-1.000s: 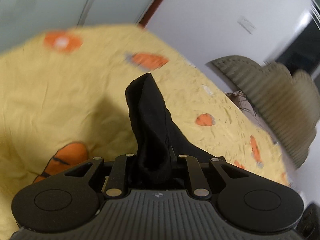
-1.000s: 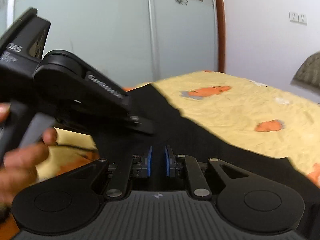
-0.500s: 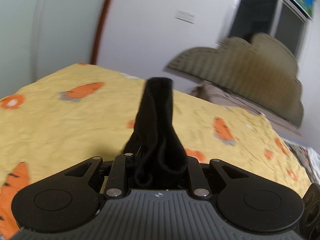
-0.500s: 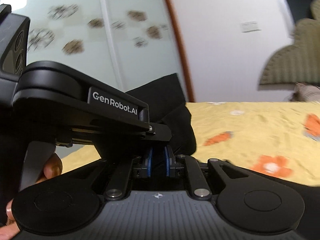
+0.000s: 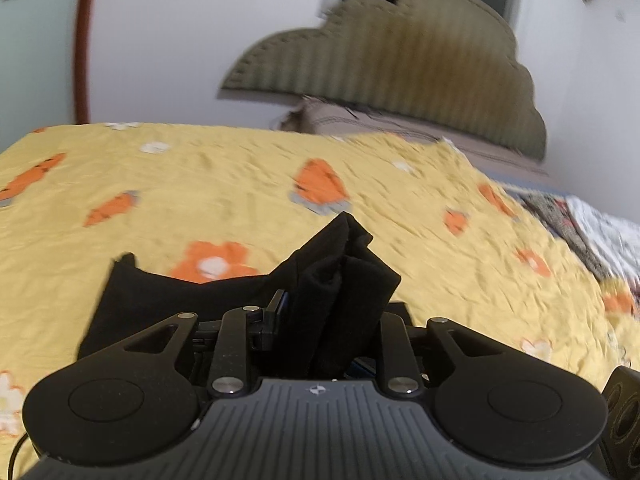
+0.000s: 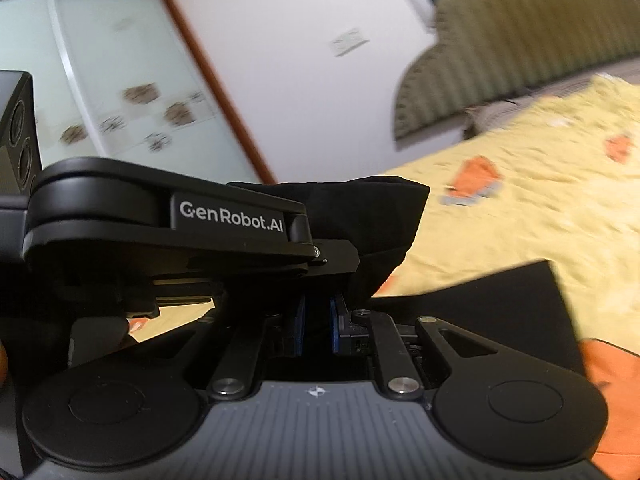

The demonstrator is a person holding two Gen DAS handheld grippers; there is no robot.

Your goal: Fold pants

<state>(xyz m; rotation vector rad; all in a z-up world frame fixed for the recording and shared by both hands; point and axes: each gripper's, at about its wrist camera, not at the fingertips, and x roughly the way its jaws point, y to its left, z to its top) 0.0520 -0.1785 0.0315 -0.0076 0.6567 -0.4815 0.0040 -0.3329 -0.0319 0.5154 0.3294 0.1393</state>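
Right gripper [image 6: 318, 320] has its blue pads pinched on the black pants [image 6: 376, 224], left gripper [image 6: 168, 232] crowding beside, yellow bedspread [image 6: 560, 216] behind.

Pants [image 5: 340, 292] are being held bunched between the left gripper [image 5: 320, 320] fingers, above the bedspread [image 5: 200, 172] — headboard [image 5: 400, 48] behind, left gripper body [image 6: 160, 236] crossing left of right gripper [image 6: 318, 326].

Left hand-held gripper [image 5: 320, 312] and right hand-held gripper [image 6: 318, 320] both clamped.
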